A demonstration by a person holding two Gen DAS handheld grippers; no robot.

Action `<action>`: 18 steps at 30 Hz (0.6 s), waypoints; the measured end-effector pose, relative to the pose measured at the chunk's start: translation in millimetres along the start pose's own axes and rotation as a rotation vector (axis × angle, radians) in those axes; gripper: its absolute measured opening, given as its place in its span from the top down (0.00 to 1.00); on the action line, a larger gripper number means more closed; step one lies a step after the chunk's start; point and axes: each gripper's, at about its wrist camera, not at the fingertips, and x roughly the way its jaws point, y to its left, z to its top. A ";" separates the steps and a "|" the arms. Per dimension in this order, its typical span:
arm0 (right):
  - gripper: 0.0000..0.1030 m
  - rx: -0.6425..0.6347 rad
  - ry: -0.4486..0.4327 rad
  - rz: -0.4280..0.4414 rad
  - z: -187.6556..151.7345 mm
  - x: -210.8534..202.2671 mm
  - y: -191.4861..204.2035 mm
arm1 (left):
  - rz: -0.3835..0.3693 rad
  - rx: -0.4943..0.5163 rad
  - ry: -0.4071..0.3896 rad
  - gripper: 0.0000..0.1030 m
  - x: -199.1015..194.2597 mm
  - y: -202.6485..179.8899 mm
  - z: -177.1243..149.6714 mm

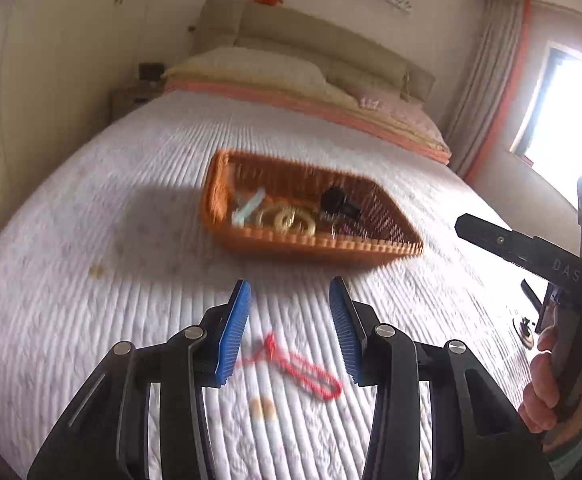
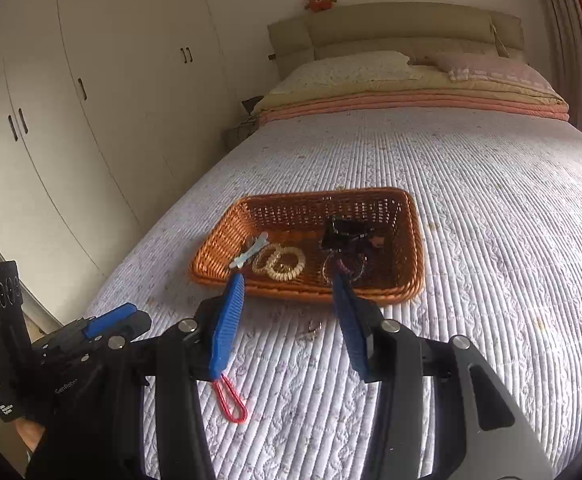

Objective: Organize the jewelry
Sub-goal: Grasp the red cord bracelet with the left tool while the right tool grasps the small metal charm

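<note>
Red cord loop lying on bed between wide-spread left tongs; right tongs wide too, basket beyond.

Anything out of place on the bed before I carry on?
Yes. A red cord lies loose on the quilt, outside the wicker basket that holds the other pieces. A small metal piece, too small to identify, also lies on the quilt just before the basket.

Quilted bed, pillows, wardrobe
</note>
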 end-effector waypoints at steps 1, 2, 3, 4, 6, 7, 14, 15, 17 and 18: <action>0.58 0.011 0.018 -0.001 -8.6 2.5 -1.9 | 0.001 -0.017 0.024 0.61 4.0 0.0 -11.2; 0.58 0.023 0.035 -0.004 -16.4 6.7 -4.6 | 0.014 -0.023 0.044 0.61 8.8 -0.9 -20.2; 0.58 0.035 0.051 -0.007 -23.1 9.2 -7.8 | 0.039 -0.017 0.064 0.61 14.7 -3.6 -29.8; 0.58 0.044 0.062 -0.008 -29.2 11.8 -11.7 | 0.054 -0.010 0.077 0.61 19.3 -2.5 -37.0; 0.58 0.064 0.084 -0.014 -41.2 17.5 -18.3 | 0.069 0.003 0.103 0.61 29.5 -8.3 -49.9; 0.58 0.072 0.088 -0.023 -46.0 19.0 -21.6 | 0.076 0.008 0.122 0.61 36.2 -12.0 -55.7; 0.58 0.115 0.114 -0.063 -71.0 25.8 -45.7 | 0.131 0.039 0.159 0.43 62.9 -36.0 -68.4; 0.58 0.124 0.124 -0.064 -73.3 28.4 -49.3 | 0.148 0.049 0.162 0.43 65.9 -38.8 -67.8; 0.58 0.135 0.136 -0.060 -77.1 31.5 -54.2 | 0.199 0.081 0.169 0.42 72.4 -45.1 -66.3; 0.58 0.139 0.143 -0.055 -77.8 34.2 -56.2 | 0.226 0.099 0.179 0.43 76.4 -47.0 -65.7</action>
